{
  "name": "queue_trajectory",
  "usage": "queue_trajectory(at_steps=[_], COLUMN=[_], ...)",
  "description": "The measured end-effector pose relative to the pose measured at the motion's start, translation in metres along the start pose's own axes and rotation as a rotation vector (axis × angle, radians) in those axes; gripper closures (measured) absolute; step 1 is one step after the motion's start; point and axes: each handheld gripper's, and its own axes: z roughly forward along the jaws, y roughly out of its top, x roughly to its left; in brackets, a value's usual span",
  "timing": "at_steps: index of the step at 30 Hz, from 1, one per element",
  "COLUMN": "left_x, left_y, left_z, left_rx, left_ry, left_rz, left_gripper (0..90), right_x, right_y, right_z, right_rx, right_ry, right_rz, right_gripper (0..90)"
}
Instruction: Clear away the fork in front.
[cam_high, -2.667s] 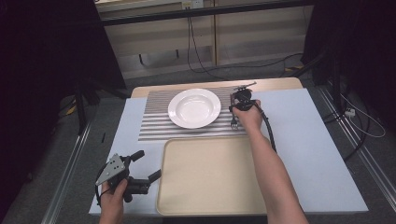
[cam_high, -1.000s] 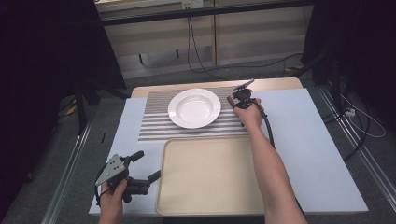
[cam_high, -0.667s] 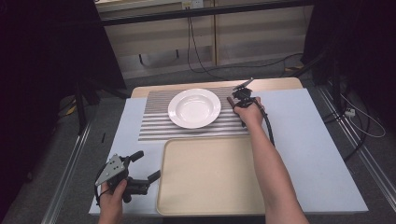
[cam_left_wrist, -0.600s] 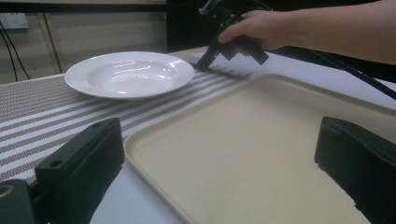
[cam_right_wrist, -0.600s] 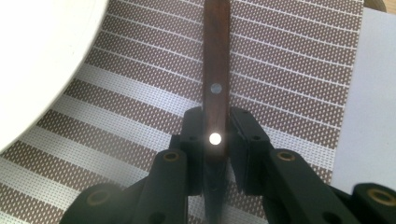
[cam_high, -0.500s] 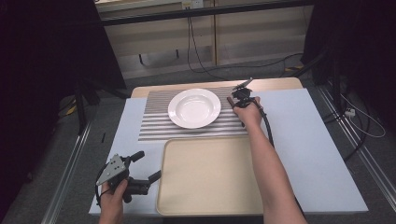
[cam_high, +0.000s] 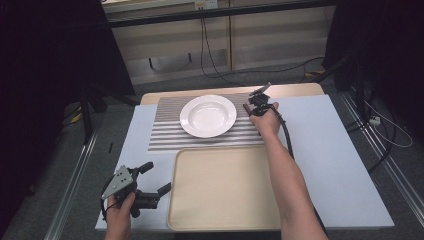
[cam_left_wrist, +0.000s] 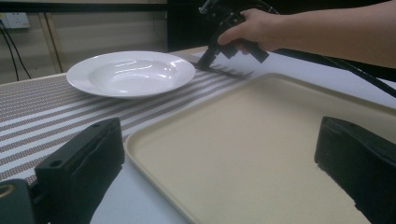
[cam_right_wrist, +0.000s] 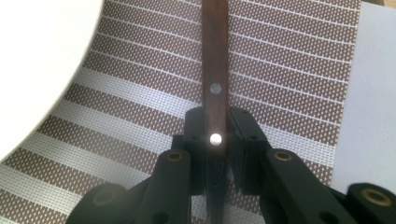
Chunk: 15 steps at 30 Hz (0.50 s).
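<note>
A utensil with a brown wooden handle (cam_right_wrist: 215, 56) and two metal rivets lies on the striped placemat (cam_high: 165, 132), just right of the white plate (cam_high: 208, 115). My right gripper (cam_right_wrist: 216, 135) points down at the mat and is shut on that handle, one jaw pressed against each side. The same gripper (cam_left_wrist: 205, 58) stands tip-down beside the plate (cam_left_wrist: 130, 72), with the dark utensil (cam_left_wrist: 231, 71) flat on the mat. My left gripper (cam_high: 159, 177) rests at the near left of the table, open and holding nothing, its jaws facing the beige tray (cam_high: 225, 185).
The beige tray (cam_left_wrist: 261, 140) has a raised rim and lies in front of the placemat (cam_right_wrist: 289, 60). The plate's rim (cam_right_wrist: 37, 70) is close to the left of the handle. A light blue table cover (cam_high: 340, 150) spreads to the right. The right gripper's cable (cam_high: 287, 140) trails along the forearm.
My right gripper has shifted slightly toward the far edge of the placemat beside the plate. The left gripper has stayed where it was, open.
</note>
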Motion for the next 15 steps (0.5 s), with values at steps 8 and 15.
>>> queue_trajectory(at_steps=[8, 15], left_x=[0.001, 0.0], left_y=[0.0, 0.0], left_z=[-0.001, 0.0], left_rx=[0.0, 0.0], left_ry=[-0.001, 0.001], left_rz=[-0.006, 0.003], left_gripper=[1.7, 1.7], right_x=[-0.002, -0.006], right_y=[0.0, 0.002], right_z=[-0.003, -0.011], right_rx=[-0.009, -0.036], right_ry=[0.005, 0.015], right_rz=[0.008, 0.011], right_gripper=[78.6, 78.6])
